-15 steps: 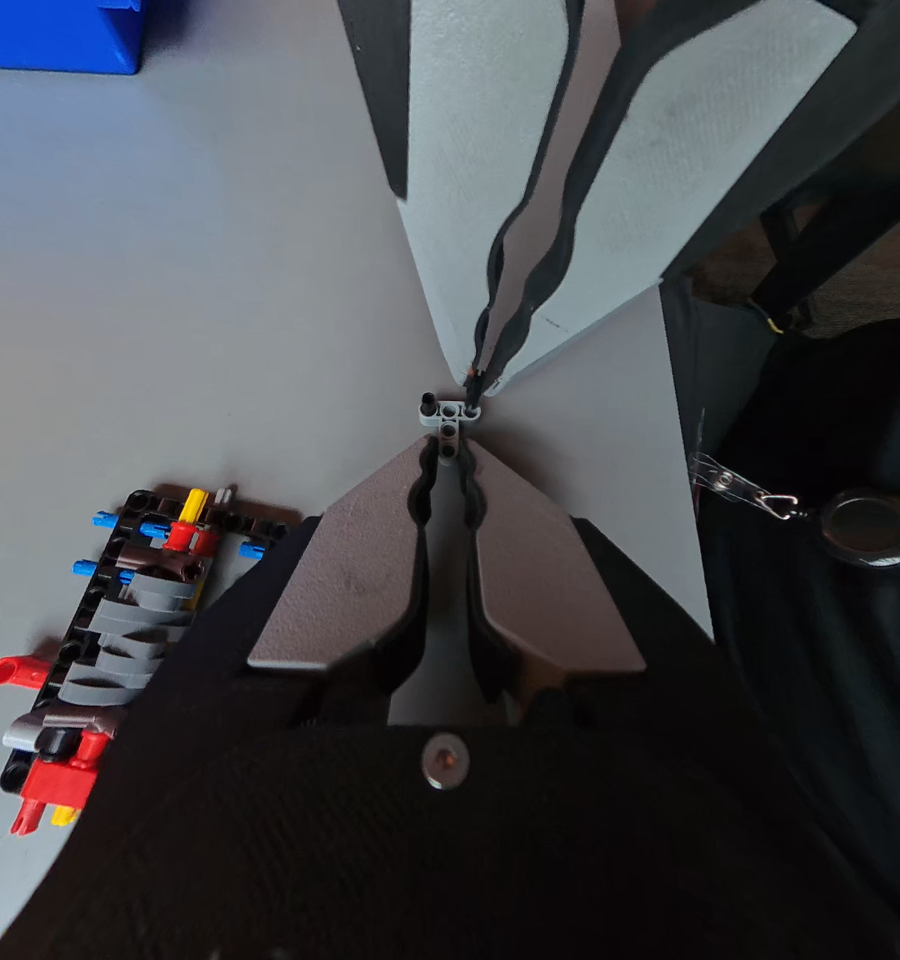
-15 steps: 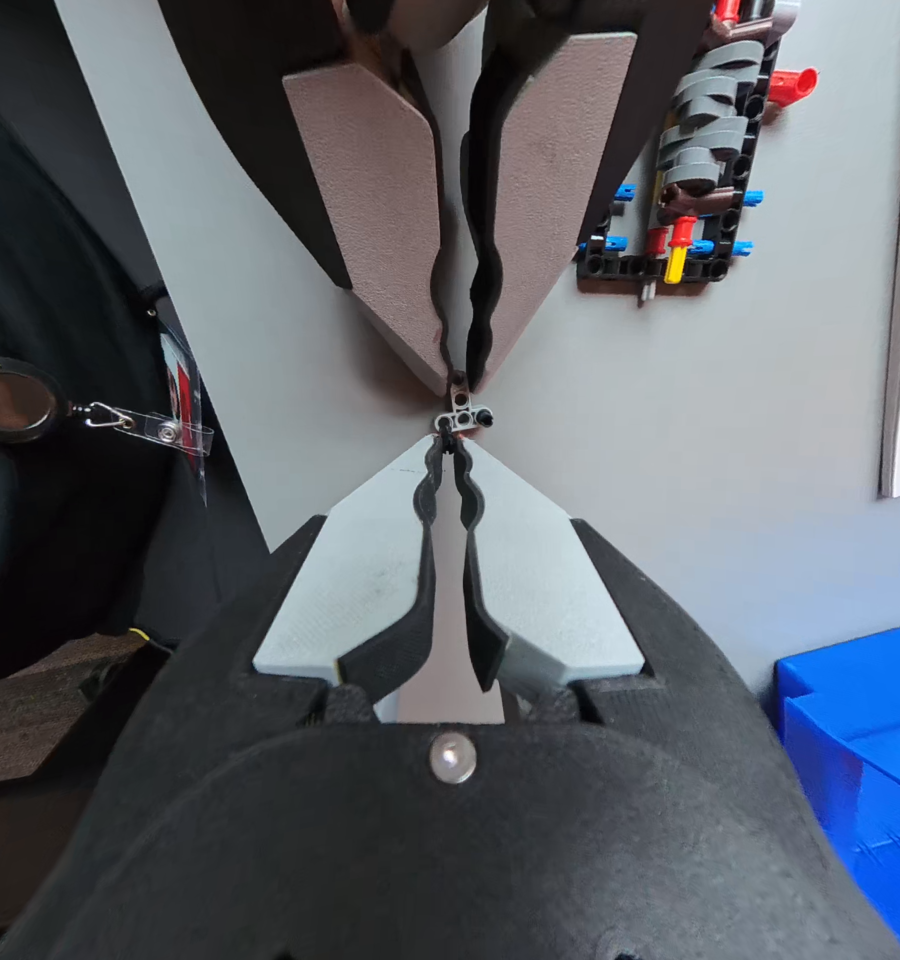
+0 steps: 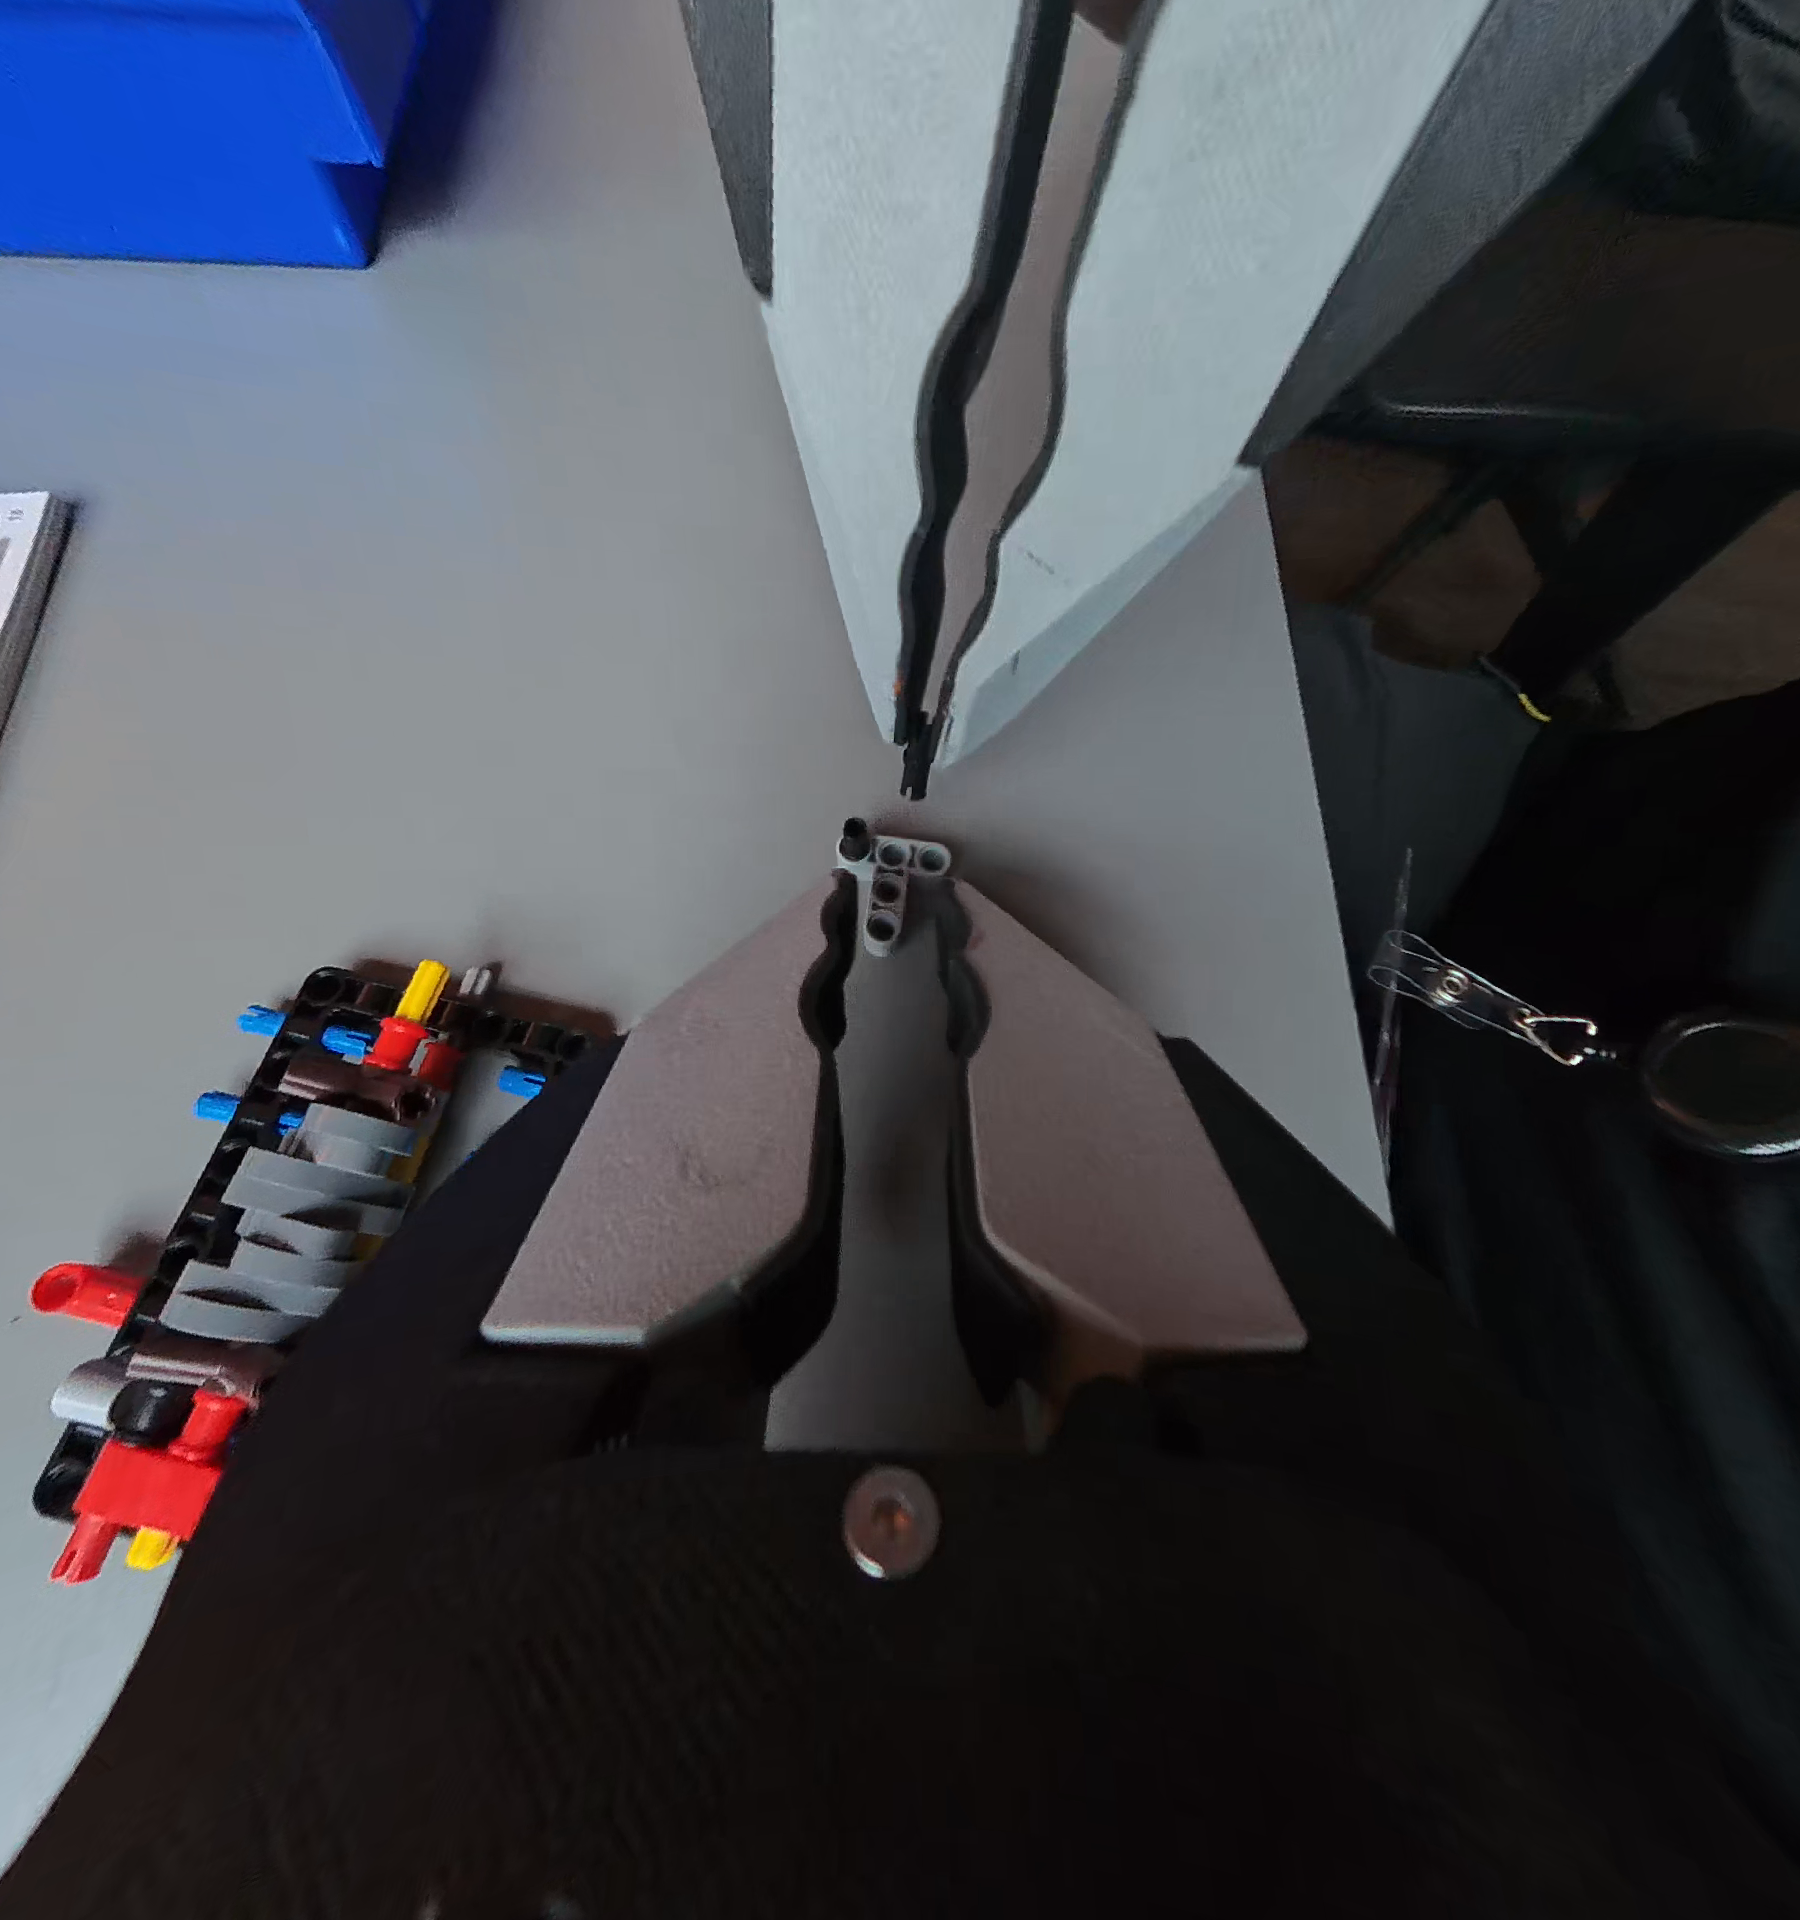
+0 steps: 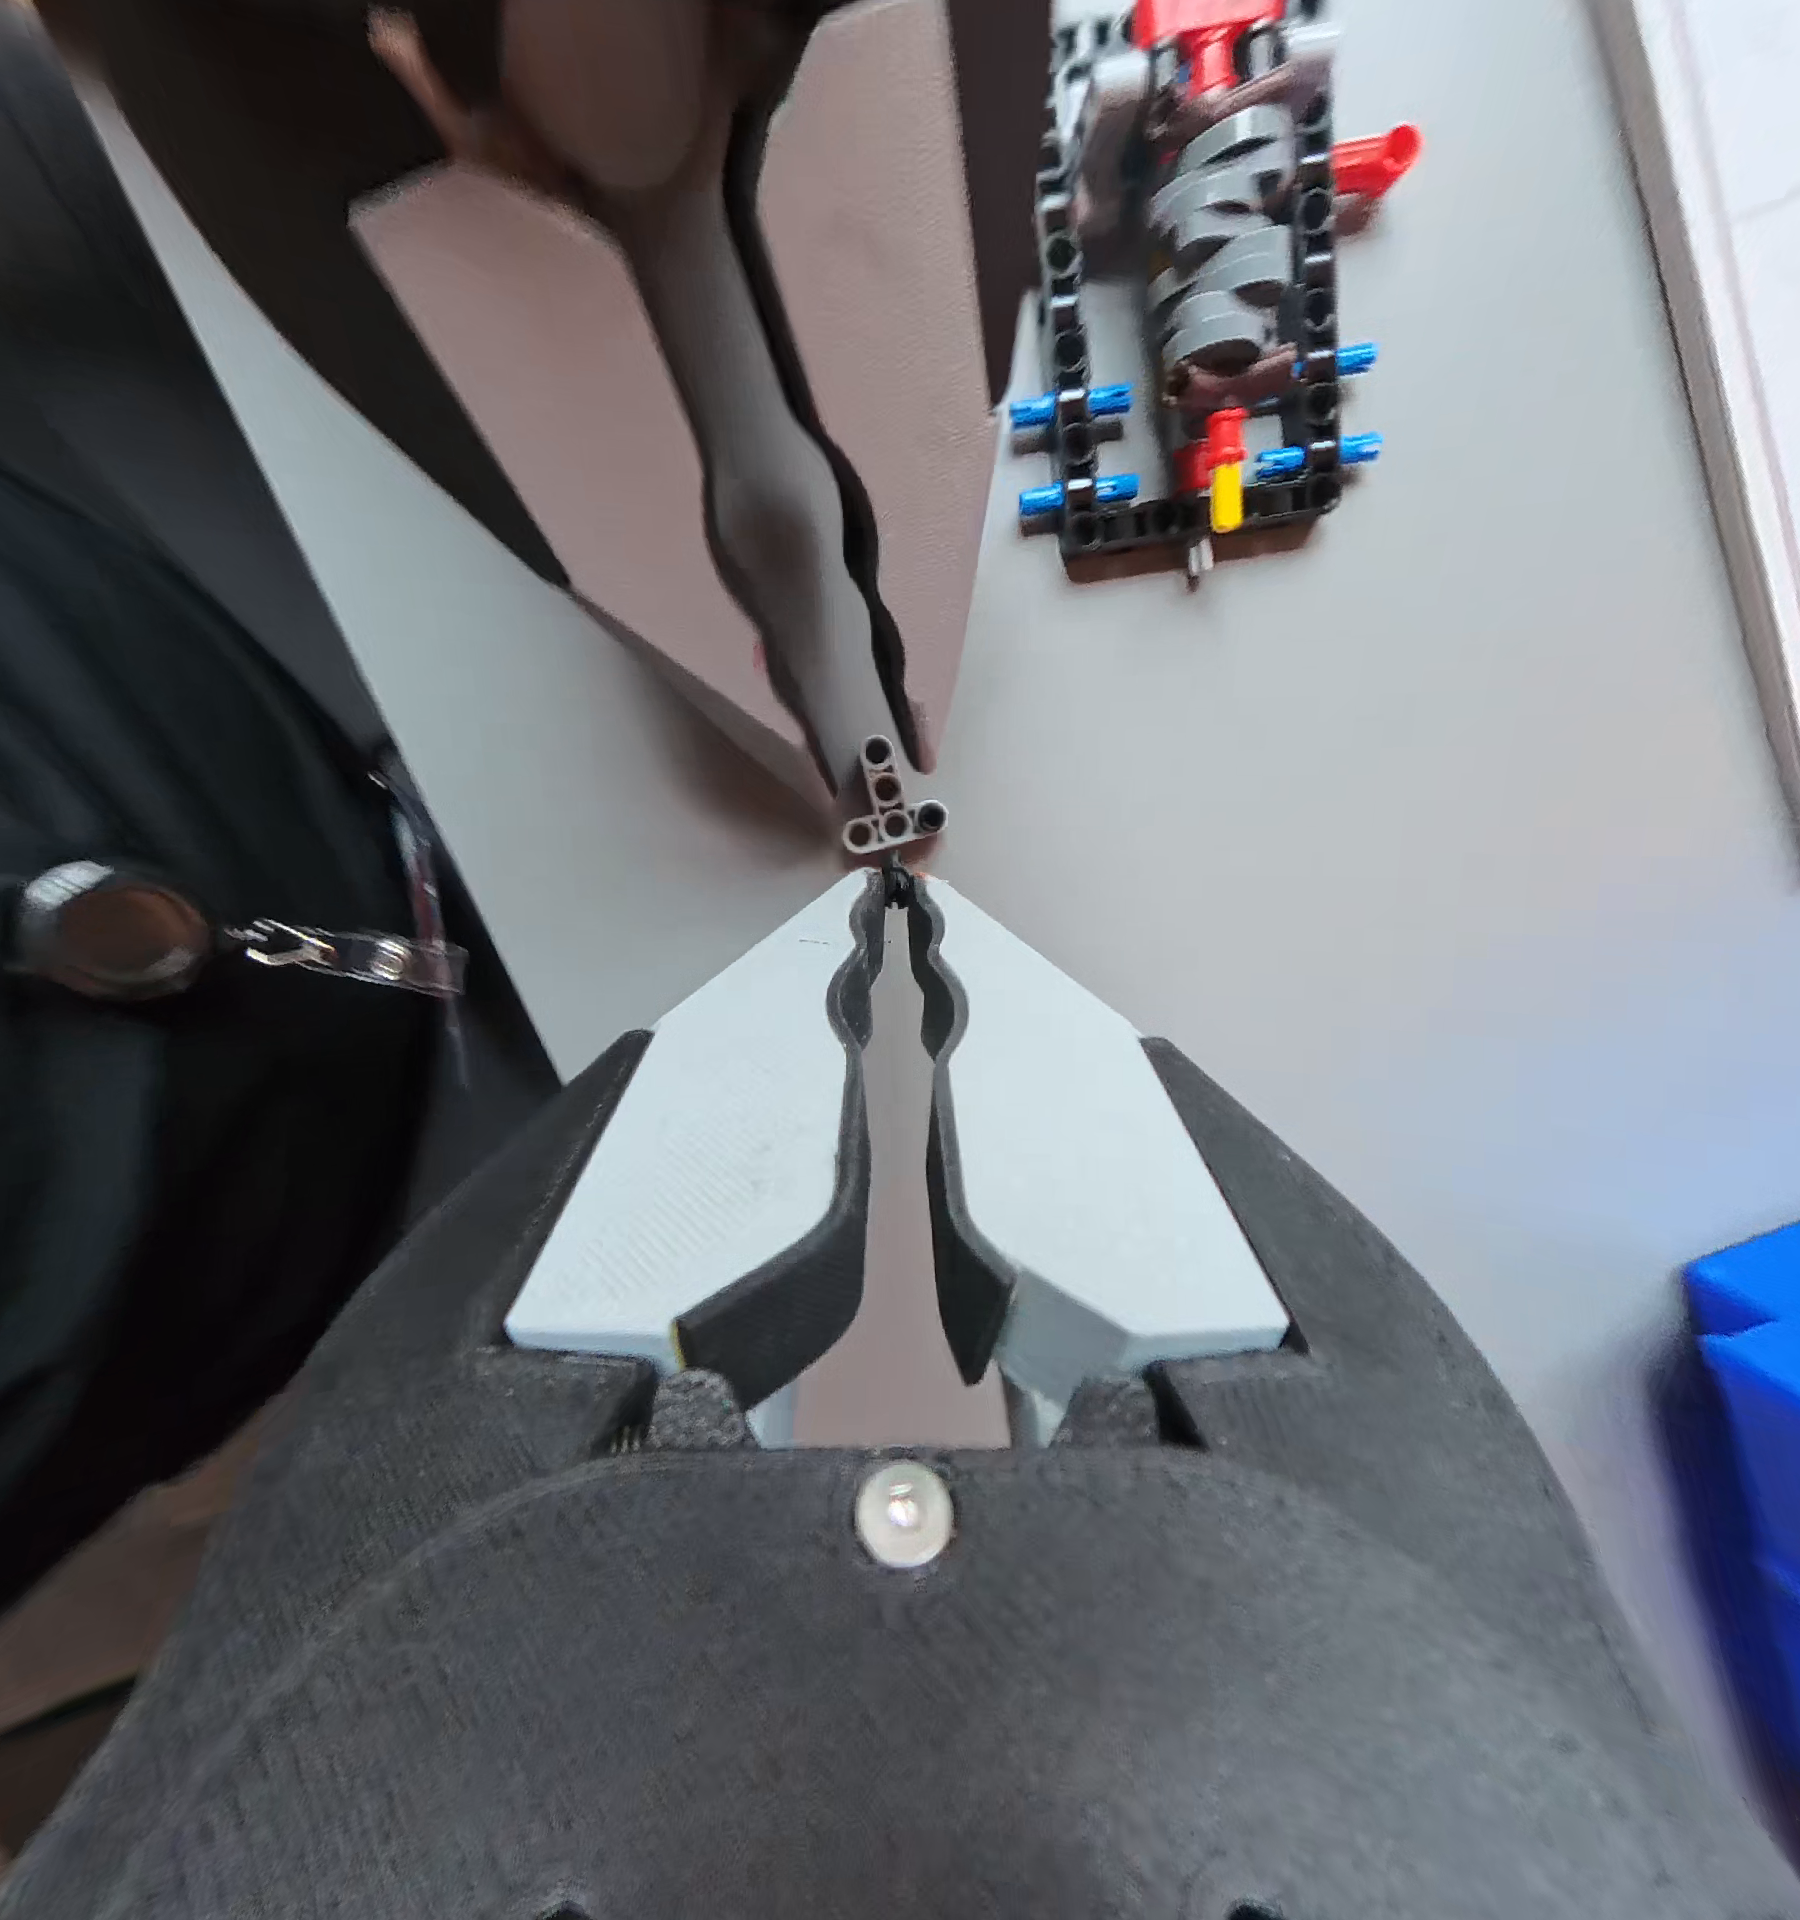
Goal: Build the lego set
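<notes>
1. Your left tool (image 3: 891, 914) pinches the grey T-beam (image 3: 891, 878) by its stem, above the worktop (image 3: 460, 623).
2. Your right tool (image 4: 894, 883), just ahead, pinches a black pin (image 3: 914, 764).
3. Next: line the pin up with an empty hole and press.

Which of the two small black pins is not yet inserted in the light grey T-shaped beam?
The small black pin held in the right gripper, clear of the light grey T-shaped beam. The other black pin sits in the crossbar's end hole.
</notes>
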The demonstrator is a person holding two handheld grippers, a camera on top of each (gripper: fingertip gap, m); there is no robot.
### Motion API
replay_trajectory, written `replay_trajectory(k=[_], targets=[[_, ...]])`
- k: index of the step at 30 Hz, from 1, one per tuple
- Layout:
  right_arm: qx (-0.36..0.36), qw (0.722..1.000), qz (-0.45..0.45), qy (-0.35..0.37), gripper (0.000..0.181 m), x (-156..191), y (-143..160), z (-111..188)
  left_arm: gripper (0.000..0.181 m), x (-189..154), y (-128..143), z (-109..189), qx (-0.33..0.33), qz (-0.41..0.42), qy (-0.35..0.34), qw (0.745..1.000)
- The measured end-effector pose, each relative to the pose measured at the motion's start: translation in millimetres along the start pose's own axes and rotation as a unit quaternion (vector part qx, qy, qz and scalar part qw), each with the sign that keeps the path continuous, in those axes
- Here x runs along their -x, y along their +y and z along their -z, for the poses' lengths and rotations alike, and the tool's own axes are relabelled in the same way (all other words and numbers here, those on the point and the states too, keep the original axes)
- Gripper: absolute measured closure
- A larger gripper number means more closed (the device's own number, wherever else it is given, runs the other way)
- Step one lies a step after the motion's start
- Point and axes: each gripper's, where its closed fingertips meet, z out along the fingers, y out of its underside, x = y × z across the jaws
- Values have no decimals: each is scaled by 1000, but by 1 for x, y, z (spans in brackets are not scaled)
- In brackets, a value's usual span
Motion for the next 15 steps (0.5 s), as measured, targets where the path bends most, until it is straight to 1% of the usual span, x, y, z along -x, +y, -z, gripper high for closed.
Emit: replay_trajectory(k=[1, 5, 8, 11, 13, 15], targets=[[-10, 1000, -14, -7, 180, 0, -1, 2, 166, 0, 0, 0, 1, -3, -4, 1000], [-39, 998, -47, -31, 180, 4, -5, 7, 165, -6, -12, 1, -30, -28, -16, 999], [-52, 997, -37, -44, 180, 10, -8, 9, 167, -11, -16, 1, -40, -41, -14, 998], [-60, 997, -22, -45, 180, 13, -10, 10, 171, -14, -18, 1, -48, -40, -5, 998], [-62, 997, -16, -44, 180, 14, -11, 10, 179, -15, -18, 1, -48, -42, -3, 998], [-64, 997, -7, -40, 180, 14, -12, 11, 179, -15, -19, 2, -52, -45, -3, 998]])
